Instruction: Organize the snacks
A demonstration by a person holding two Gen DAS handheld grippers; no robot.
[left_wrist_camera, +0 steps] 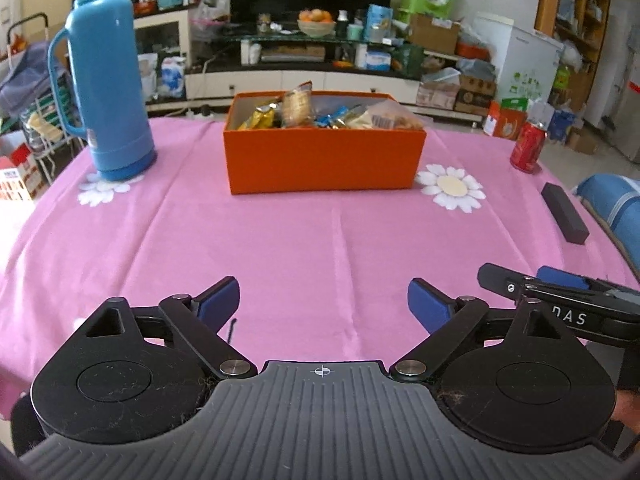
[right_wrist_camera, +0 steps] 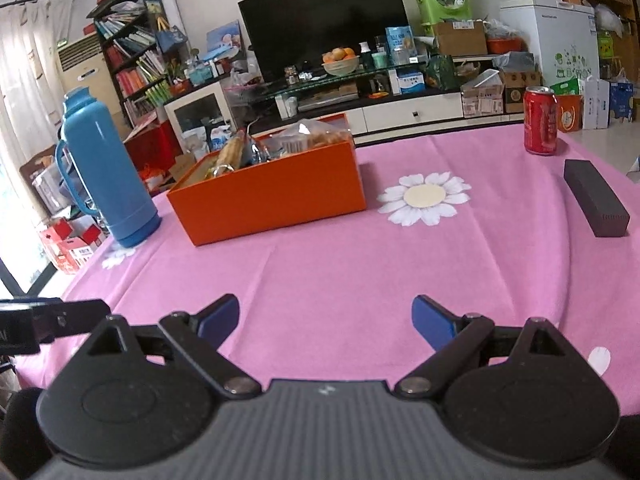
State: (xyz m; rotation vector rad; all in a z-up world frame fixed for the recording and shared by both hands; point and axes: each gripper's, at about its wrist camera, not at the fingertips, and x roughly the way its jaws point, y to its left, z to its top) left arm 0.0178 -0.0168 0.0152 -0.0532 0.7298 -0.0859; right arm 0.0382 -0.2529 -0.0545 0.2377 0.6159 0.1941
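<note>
- Cluttered living room: a big black TV (right_wrist_camera: 324,20) fills the top centre of the right wrist view, with a pink flowered tablecloth (left_wrist_camera: 280,240) taking up most of both frames.
- An orange box (left_wrist_camera: 324,160) sits upper centre in the left wrist view, and the snacks (left_wrist_camera: 316,114) are piled inside it, packets poking above the rim.
- A blue thermos (left_wrist_camera: 106,80) stands upright at upper left, near the box but not touching.
- A red can (left_wrist_camera: 528,146) is at the right edge, and a dark rectangular block (left_wrist_camera: 564,214) lies flat just below it.
- The left gripper (left_wrist_camera: 323,304) hovers low at bottom centre, jaws spread wide, nothing in them.
- Same for the right gripper (right_wrist_camera: 326,320): spread apart, empty, over bare cloth.
</note>
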